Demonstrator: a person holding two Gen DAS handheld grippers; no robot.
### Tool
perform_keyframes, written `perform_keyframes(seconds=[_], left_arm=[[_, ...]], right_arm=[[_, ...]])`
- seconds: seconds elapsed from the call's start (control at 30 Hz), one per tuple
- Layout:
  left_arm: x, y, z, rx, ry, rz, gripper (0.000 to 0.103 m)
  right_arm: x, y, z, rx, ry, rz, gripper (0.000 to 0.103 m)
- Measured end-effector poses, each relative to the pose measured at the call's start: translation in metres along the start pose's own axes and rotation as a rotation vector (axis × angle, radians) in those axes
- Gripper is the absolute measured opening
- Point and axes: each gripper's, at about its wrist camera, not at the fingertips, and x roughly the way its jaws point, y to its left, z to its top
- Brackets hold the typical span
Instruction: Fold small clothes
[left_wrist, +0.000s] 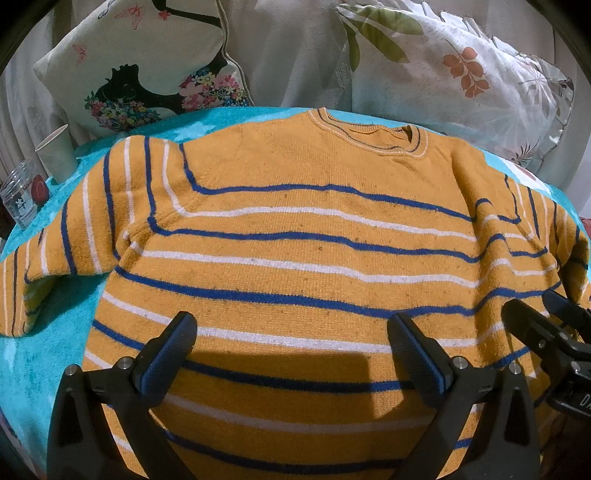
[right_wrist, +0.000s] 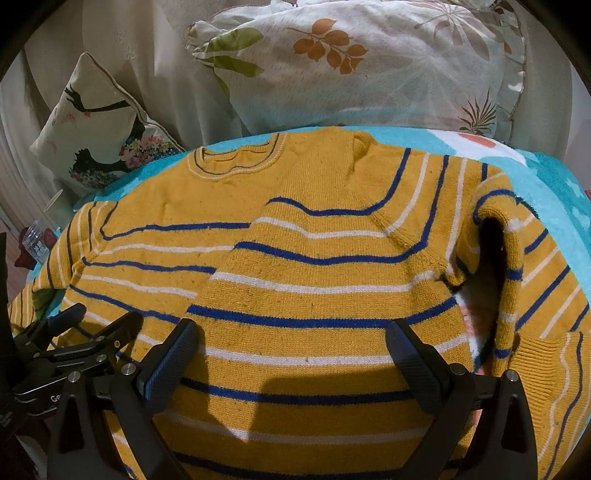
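Observation:
A small orange sweater (left_wrist: 295, 229) with blue and white stripes lies spread flat, collar away from me, on a turquoise towel (left_wrist: 48, 354). It also shows in the right wrist view (right_wrist: 314, 266), where the right side is creased and the right sleeve (right_wrist: 524, 266) is bunched and folded over. My left gripper (left_wrist: 291, 332) is open and empty above the sweater's lower body. My right gripper (right_wrist: 291, 332) is open and empty above the lower body too, just right of the left one. The right gripper shows at the edge of the left wrist view (left_wrist: 546, 325).
Two patterned pillows (left_wrist: 140, 62) (left_wrist: 461, 74) lean at the back. A paper cup (left_wrist: 55, 151) and a glass jar (left_wrist: 20, 192) stand at the far left of the towel.

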Motion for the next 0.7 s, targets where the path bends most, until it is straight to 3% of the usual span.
perform_keyframes(seconds=[0.7], left_arm=[[0.0000,-0.0017,-0.0002,-0.002,-0.001,-0.003,0.103]], right_arm=[[-0.0022,-0.0007,-0.0009,0.017,-0.008,0.016,0.103]])
